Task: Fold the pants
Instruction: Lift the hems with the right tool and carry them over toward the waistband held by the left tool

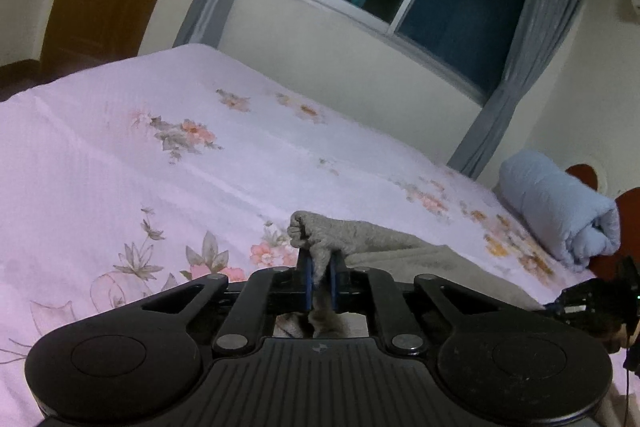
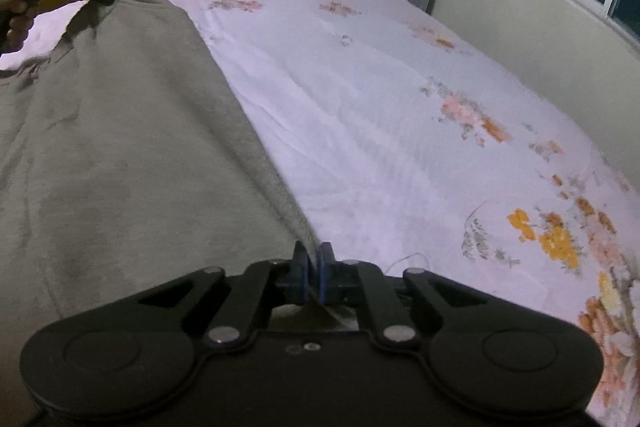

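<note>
Both the left gripper (image 1: 321, 277) and right gripper (image 2: 314, 273) have jaws clamped on the soft grey cloth pants (image 2: 132, 131). Keep both ends pulled flat and even over the flowery pink bed sheet (image 2: 380, 115), I think.

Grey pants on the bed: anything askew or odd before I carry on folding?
Nothing stands out. The grey pants are held taut between the left tongs and right tongs, each shut on an edge, over the floral bedsheet. No tears or stains visible.

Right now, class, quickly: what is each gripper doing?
Left gripper: closed, pinching a bunched edge of the grey pants.
Right gripper: closed on the pants' edge.
</note>
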Demonstrator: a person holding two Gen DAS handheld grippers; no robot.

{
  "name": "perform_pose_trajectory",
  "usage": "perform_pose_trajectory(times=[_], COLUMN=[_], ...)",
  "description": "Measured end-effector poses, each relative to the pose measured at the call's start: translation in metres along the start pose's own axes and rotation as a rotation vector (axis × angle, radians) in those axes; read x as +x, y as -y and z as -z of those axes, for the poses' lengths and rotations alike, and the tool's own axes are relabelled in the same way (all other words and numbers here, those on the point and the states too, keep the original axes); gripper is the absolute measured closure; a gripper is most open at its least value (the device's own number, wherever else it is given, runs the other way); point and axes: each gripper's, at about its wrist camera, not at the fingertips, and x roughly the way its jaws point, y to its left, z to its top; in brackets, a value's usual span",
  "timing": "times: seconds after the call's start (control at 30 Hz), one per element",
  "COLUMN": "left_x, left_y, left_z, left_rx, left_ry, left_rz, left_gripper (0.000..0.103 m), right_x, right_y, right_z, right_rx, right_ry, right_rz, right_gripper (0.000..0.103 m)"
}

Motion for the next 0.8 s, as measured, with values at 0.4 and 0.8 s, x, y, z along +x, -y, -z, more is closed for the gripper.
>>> perform_pose_trajectory(times=[0.4, 0.8], left_x=[-0.068, -0.114], left_y=[0.007, -0.074], left_z=[0.006, 0.040], left_rx=[0.047, -0.168], left_ry=[0.078, 0.023], left_rz=[0.143, -0.041], left_gripper=[0.096, 0.008], right_x=[-0.104, -0.159], right_y=[-0.067, -0.214], right_z=[0.003, 0.045], right_rx=[0.000, 0.011], right_ry=[0.040, -0.011], right_rz=[0.048, 0.050], right_gripper=[0.103, 0.103])
